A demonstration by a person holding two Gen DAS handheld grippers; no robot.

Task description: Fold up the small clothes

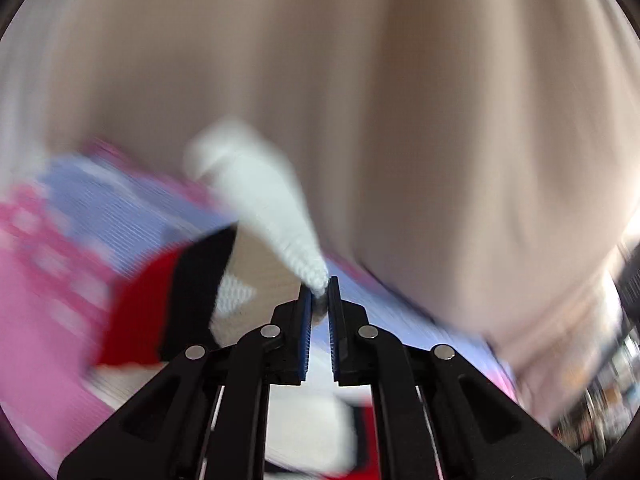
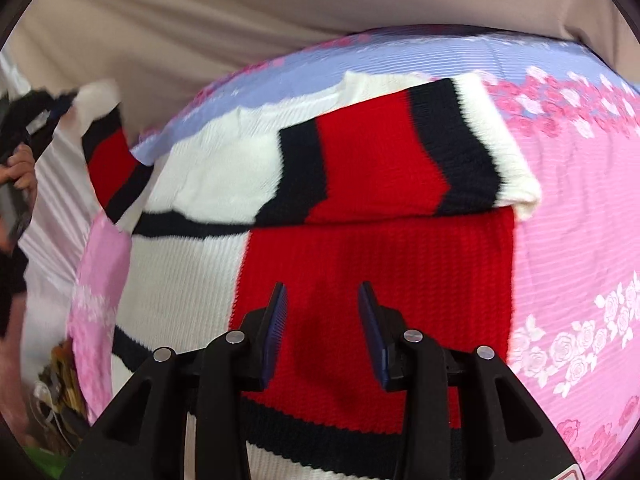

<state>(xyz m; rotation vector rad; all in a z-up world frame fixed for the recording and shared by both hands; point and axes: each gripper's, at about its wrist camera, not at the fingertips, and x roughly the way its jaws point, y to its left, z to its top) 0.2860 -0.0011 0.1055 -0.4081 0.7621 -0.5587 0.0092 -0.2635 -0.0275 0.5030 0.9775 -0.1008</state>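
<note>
Fold partly done: one sleeve in, one still out.
Sweater (image 2: 360, 264) lay on the floral bedsheet (image 2: 580, 240); far sleeve (image 2: 400, 160) was folded across its body. Left gripper (image 1: 319, 292) clamped the other sleeve's white cuff (image 1: 260, 196), lifted off the sweater's side. Right gripper (image 2: 322, 308) gaped empty over the red panel.

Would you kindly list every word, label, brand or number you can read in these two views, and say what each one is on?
None can be read.
Sweater: plain red, black and white knit, no label showing.
Floral bedsheet: roses only, no lettering.
Right gripper: a red-edged sticker at its base is cut off at the frame edge, unreadable.
Left wrist view: too blurred for any text.
</note>
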